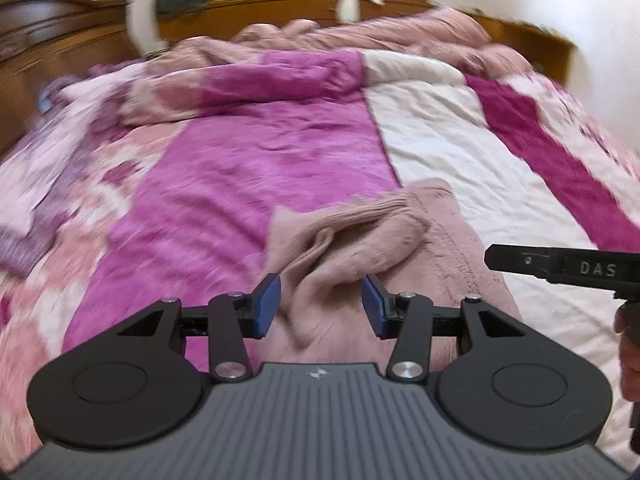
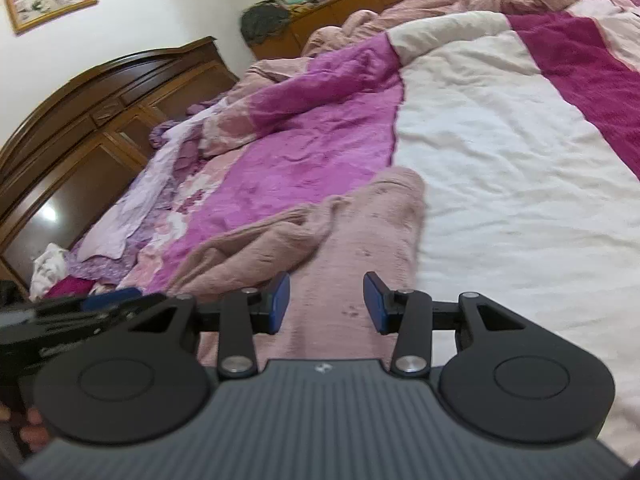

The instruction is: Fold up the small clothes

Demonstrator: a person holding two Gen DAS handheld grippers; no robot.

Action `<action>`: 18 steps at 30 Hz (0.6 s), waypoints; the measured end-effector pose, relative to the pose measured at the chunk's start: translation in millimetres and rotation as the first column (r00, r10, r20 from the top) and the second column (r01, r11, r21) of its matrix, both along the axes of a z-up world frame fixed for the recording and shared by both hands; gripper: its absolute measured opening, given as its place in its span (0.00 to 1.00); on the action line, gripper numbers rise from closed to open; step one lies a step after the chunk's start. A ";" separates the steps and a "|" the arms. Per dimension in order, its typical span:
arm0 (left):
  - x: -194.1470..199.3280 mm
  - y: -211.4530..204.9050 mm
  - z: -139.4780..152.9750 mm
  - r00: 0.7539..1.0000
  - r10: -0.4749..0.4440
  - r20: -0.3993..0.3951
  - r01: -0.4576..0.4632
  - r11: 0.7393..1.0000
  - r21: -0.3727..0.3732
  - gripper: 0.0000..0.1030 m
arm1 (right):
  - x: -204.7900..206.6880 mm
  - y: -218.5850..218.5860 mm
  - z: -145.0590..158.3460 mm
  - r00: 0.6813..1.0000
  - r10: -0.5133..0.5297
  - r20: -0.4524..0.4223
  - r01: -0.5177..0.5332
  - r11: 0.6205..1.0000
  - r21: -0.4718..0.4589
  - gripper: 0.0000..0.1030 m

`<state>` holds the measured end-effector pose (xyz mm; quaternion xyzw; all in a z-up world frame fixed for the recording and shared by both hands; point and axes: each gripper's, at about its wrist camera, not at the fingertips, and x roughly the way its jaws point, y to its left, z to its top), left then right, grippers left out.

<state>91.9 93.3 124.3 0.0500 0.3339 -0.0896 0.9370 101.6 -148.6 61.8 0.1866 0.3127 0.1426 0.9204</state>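
A small dusty-pink fleece garment (image 1: pixel 360 248) lies crumpled on the bed, its ribbed cuff end bunched toward the far side. It also shows in the right wrist view (image 2: pixel 340 248), stretching away from me. My left gripper (image 1: pixel 321 306) is open, its blue pads on either side of a fold of the garment, just above it. My right gripper (image 2: pixel 326 304) is open over the near part of the garment. The right gripper's black body shows at the right edge of the left wrist view (image 1: pixel 560 268).
The bed carries a quilt (image 2: pixel 500 128) with magenta, white and pink panels, rumpled at the far end. A dark wooden wardrobe (image 2: pixel 80 120) stands left of the bed. Lilac and white clothes (image 2: pixel 116 232) lie at the bed's left edge. A wooden headboard shelf (image 1: pixel 280 12) holds clutter.
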 end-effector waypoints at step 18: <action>67.3 -45.6 -44.7 0.947 -0.317 -0.051 0.320 0.923 0.213 0.63 | 1.8 -10.2 -20.9 0.999 0.004 -0.043 -0.003 1.000 0.025 0.43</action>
